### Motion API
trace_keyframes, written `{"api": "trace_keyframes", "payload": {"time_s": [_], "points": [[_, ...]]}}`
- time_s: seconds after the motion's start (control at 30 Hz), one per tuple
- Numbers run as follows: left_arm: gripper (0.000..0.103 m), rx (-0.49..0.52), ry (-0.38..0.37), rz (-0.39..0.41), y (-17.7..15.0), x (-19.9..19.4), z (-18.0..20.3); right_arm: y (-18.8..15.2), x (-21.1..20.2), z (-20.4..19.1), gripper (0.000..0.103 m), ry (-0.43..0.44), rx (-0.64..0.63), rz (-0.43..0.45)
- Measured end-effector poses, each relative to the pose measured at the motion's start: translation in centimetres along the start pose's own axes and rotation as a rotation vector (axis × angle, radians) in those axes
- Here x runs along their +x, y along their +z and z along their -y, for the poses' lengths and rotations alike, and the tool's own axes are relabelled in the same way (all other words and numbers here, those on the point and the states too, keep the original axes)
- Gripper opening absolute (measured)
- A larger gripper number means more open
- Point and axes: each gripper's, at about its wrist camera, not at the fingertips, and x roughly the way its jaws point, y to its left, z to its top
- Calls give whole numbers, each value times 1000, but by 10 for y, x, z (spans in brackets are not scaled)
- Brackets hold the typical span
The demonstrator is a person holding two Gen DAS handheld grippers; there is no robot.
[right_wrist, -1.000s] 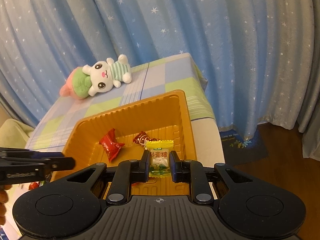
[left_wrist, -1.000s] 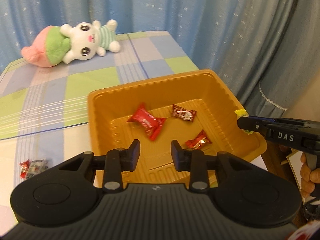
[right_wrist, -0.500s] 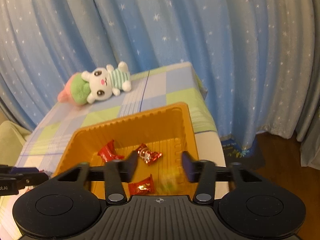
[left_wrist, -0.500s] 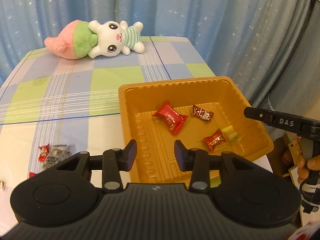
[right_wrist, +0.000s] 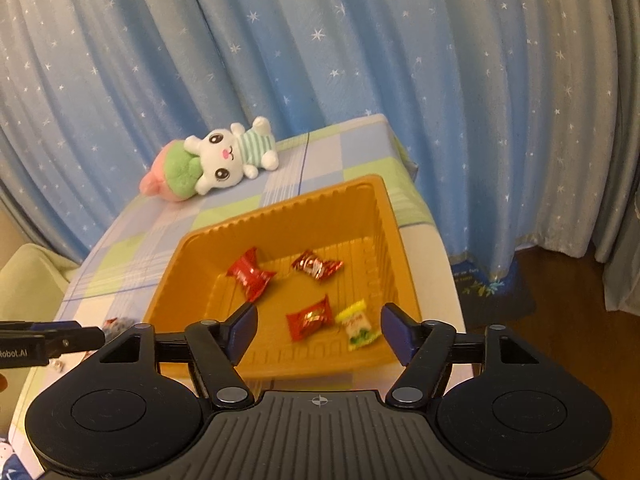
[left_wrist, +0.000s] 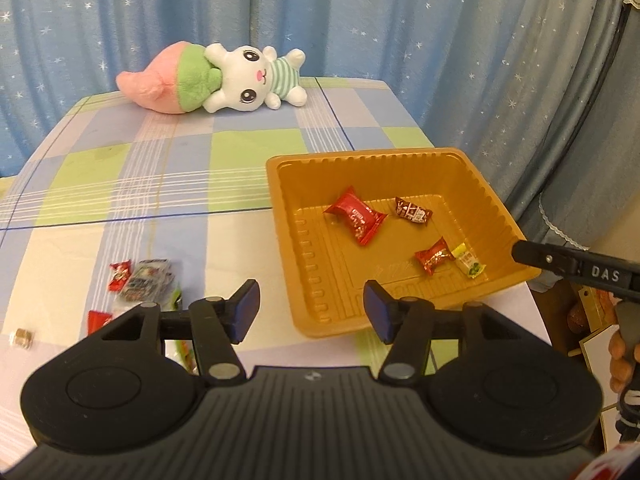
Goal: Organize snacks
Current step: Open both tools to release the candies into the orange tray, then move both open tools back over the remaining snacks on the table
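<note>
While both grippers hang over a table (left_wrist: 132, 184) covered in a blue, green and white checked cloth, each has jaws that have just been opening, and nothing sits between either pair. The left gripper (left_wrist: 311, 307) is released, with its jaws above the table's near edge and the tray's near left corner. The right gripper (right_wrist: 318, 330) is released too, wider, above the near rim of an orange plastic tray (left_wrist: 280, 208).

Four wrapped snacks lie loose on the tray floor. Seen from the right wrist, a long red candy (right_wrist: 251, 273) lies at 10 o'clock, a dark red candy (right_wrist: 317, 266) at 1 o'clock, a small red candy (right_wrist: 310, 317) near the middle front, and a yellow-green candy (right_wrist: 359, 325) just beside it at 5 o'clock.

On the table to the tray's 9 o'clock side, more wrapped snacks (left_wrist: 140, 280) lie in a small cluster. A plush rabbit (left_wrist: 224, 78) lies at the table's far edge, before a blue star-print curtain (right_wrist: 320, 60).
</note>
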Motion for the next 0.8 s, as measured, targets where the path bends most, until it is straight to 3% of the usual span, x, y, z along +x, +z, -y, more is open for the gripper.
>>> {"api": "trace_keyframes", "payload": {"time_s": [0.37, 0.8], "points": [[69, -67, 41, 4, -34, -37, -34, -26, -19, -31, 79, 53, -19, -48], [69, -154, 110, -43, -80, -60, -103, -64, 0, -96, 80, 109, -90, -159]]}}
